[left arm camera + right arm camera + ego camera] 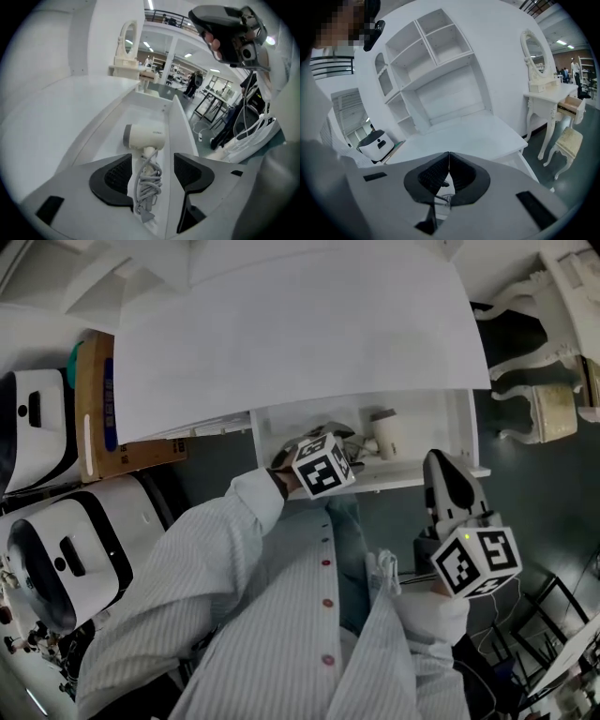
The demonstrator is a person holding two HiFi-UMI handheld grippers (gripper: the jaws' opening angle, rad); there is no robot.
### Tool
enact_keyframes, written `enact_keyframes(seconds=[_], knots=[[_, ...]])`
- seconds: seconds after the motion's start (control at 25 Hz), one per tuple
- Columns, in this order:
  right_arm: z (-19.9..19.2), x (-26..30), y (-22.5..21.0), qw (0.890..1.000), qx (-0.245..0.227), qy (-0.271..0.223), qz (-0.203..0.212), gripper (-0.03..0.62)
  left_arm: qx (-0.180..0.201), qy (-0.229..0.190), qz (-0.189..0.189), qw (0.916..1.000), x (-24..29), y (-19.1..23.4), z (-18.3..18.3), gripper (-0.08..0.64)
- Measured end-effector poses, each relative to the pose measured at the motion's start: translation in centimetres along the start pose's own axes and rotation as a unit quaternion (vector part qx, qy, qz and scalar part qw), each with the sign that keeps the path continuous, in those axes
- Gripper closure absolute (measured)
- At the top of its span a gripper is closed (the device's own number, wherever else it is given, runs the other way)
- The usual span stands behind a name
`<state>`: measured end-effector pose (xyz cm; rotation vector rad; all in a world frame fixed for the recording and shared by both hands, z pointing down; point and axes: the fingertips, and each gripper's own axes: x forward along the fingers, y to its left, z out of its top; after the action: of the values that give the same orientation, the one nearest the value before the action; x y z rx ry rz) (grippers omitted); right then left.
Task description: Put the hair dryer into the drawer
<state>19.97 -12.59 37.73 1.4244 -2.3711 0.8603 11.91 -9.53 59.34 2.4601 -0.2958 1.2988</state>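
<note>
A cream hair dryer (385,433) lies inside the open white drawer (412,479) under the white desk top (300,334). In the left gripper view the hair dryer (145,136) rests on the drawer floor, nozzle to the left, and its bundled grey cord (149,183) trails back between my jaws. My left gripper (152,173) is open over the cord, pads apart and not touching it; the head view shows that left gripper (314,442) reaching into the drawer. My right gripper (441,465) hovers outside the drawer's right front corner. In its own view the right gripper (449,166) is shut and holds nothing.
Two white machines (56,549) and a cardboard box (103,409) stand left of the desk. A white dressing table and stool (553,409) stand to the right. A white shelf unit (426,61) rises behind the desk. The person's striped shirt (281,634) fills the lower head view.
</note>
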Motion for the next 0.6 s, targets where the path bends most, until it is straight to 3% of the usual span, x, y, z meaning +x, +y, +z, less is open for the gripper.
enact_keyframes(seconds=[0.24, 0.4, 0.6], knots=[[2.8, -0.6, 2.6, 0.999, -0.041, -0.018, 0.032, 0.581, -0.053, -0.115, 0.043, 0.9911, -6.8, 0.8, 5.4, 0.273], [4.2, -0.7, 4.6, 0.996, -0.065, -0.028, 0.050, 0.581, -0.078, -0.206, 0.059, 0.9736, -12.1, 0.4, 9.4, 0.276], [6.3, -1.2, 6.6, 0.992, -0.090, -0.051, 0.070, 0.581, -0.086, -0.290, 0.087, 0.9493, -18.5, -0.6, 12.5, 0.315]])
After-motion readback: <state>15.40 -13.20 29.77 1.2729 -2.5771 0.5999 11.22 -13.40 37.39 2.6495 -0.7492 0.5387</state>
